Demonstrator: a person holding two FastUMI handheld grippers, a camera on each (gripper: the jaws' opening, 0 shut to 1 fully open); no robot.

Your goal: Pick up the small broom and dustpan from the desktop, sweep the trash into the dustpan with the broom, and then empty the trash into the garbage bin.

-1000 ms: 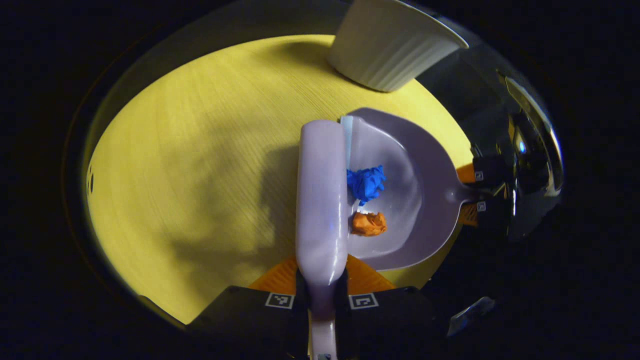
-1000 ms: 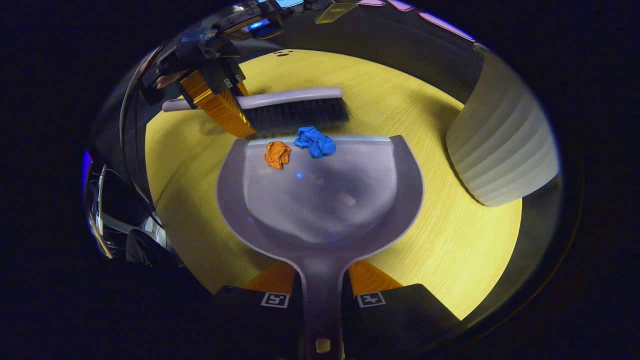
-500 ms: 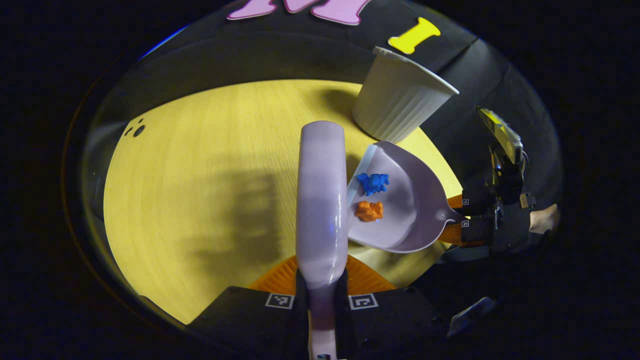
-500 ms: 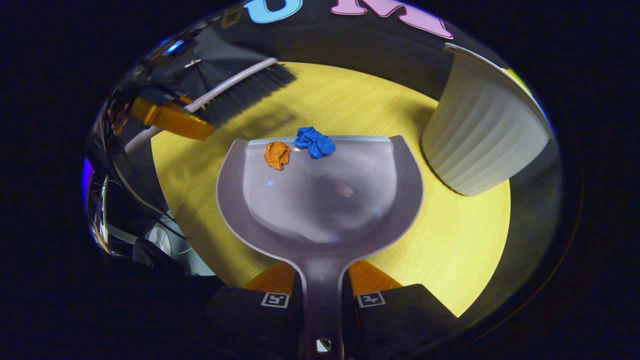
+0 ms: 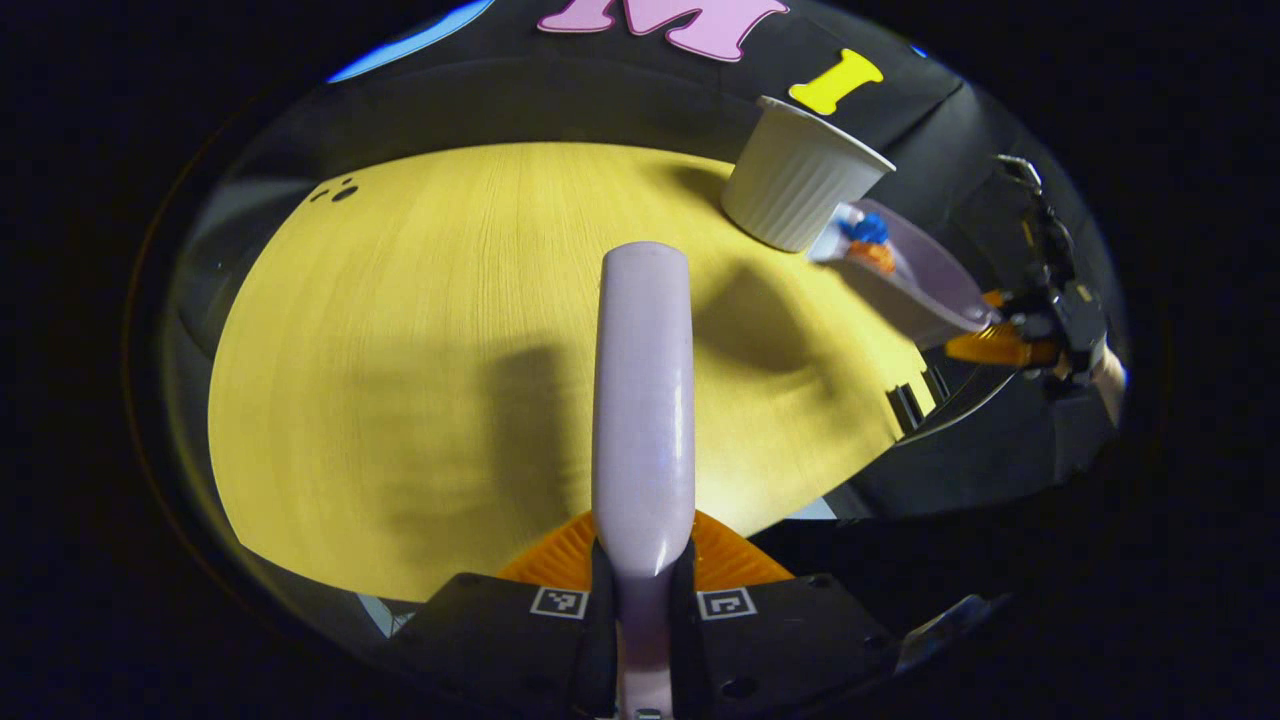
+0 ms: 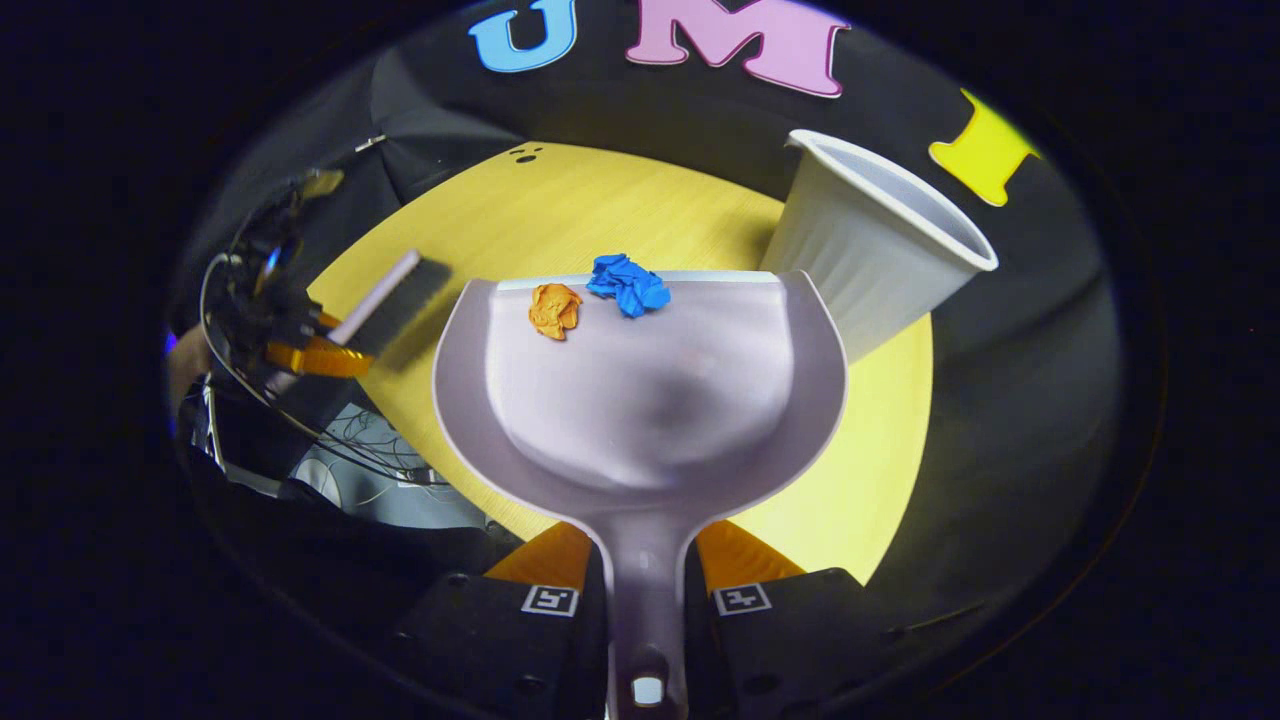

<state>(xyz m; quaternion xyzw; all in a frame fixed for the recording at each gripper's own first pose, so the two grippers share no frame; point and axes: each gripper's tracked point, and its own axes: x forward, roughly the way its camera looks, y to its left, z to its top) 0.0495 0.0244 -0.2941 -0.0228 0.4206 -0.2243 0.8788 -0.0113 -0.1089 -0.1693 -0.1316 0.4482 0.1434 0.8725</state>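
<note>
Both tools look the same: chunky black bodies with ribbed orange fingers [image 5: 560, 548] and little square black-and-white tags near the tips. The left tool [image 5: 643, 560] and right tool [image 6: 645, 575] match, with thin cables [image 6: 230, 330] trailing off the far one.

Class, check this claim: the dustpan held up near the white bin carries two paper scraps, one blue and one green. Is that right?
Not quite. The dustpan near the white bin carries a blue scrap and an orange scrap, not a green one; the right gripper view shows it.
</note>
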